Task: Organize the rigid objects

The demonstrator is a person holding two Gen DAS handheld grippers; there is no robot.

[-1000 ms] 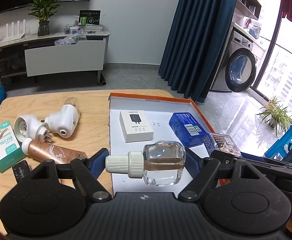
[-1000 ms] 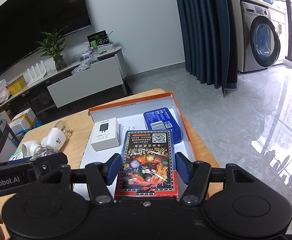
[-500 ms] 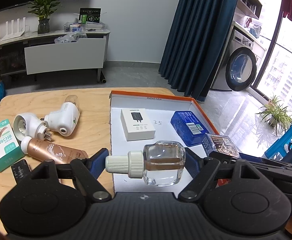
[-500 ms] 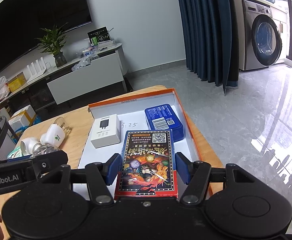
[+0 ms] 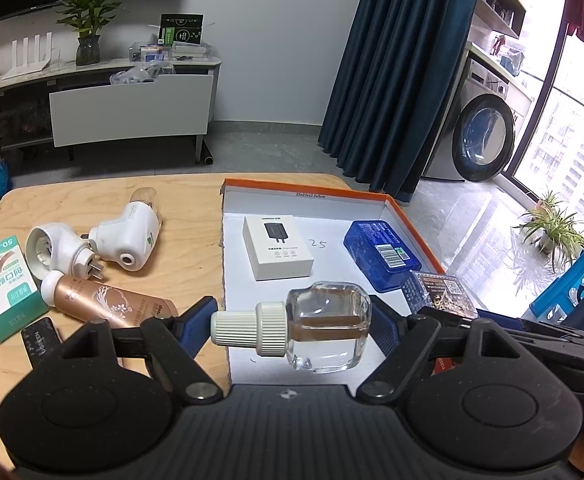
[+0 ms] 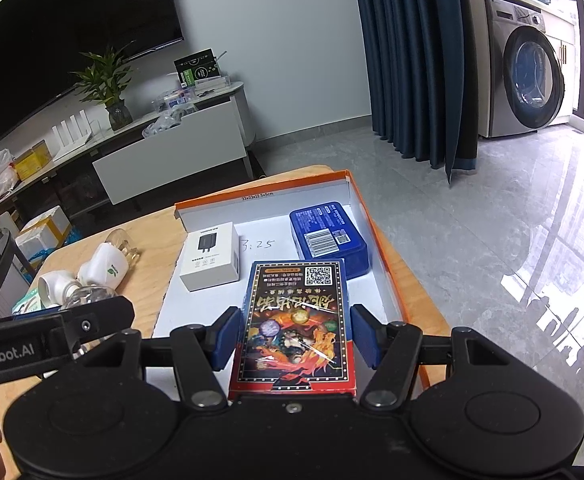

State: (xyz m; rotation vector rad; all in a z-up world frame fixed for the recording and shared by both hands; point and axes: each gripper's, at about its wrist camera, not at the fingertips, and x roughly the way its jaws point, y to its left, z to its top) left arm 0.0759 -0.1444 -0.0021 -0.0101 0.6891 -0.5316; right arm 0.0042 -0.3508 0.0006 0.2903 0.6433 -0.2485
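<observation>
A clear glass bottle [image 5: 324, 332] with a white ribbed cap lies sideways in my left gripper [image 5: 288, 322], which is shut on it end to end. It hangs over the near edge of a white tray with an orange rim [image 5: 332, 194]. My right gripper [image 6: 295, 334] is shut on a red and blue card box [image 6: 296, 360], held over the tray's near right part. That card box [image 5: 440, 292] also shows at the right of the left wrist view. In the tray lie a white charger box [image 5: 278, 246] and a blue tin [image 5: 384, 254].
On the wooden table left of the tray lie two white plug-in devices [image 5: 128, 232], a bronze tube [image 5: 104, 300], a green and white carton [image 5: 4, 284] and a small black item [image 5: 40, 338]. The table ends just right of the tray [image 6: 420, 292]; tiled floor lies beyond.
</observation>
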